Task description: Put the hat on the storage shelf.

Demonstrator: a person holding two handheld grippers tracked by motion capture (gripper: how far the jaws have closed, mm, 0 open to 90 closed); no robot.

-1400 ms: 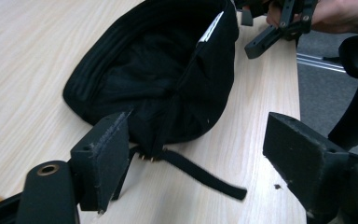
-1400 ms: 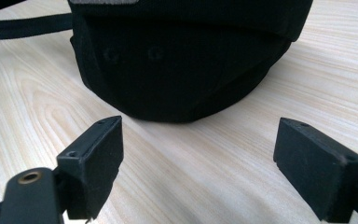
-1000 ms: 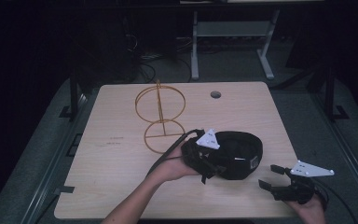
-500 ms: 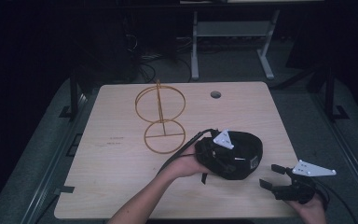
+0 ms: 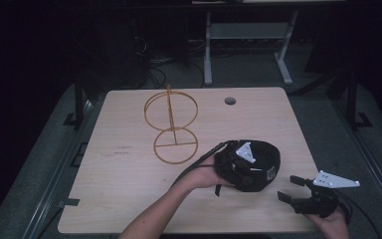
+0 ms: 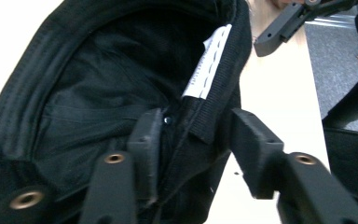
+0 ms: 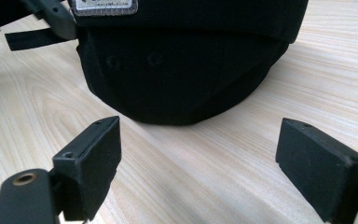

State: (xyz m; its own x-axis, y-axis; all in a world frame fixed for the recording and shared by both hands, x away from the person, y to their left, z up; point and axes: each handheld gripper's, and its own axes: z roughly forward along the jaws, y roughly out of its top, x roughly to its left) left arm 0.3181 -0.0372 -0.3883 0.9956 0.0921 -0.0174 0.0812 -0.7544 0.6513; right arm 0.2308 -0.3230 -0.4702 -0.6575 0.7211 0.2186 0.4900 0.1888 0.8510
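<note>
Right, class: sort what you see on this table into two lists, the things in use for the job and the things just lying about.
In use:
- black cap, its rim between the fingers of the left gripper
- right gripper, open, just short of the cap

Lying about:
- gold wire stand
- wooden table itself, with its round hole

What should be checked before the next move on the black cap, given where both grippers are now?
1. Left gripper straddles the cap rim, one jaw inside, one outside: ok.
2. Left jaws closed firmly on the rim: not ok; a gap shows beside the outer jaw.
3. Right gripper open and apart from the cap: ok.
4. Bare table between the right jaws and the cap, nothing in the way: ok.
5. Wire stand apart from the cap: ok.
6. Cap lifted or resting on the table: cannot tell.
</note>
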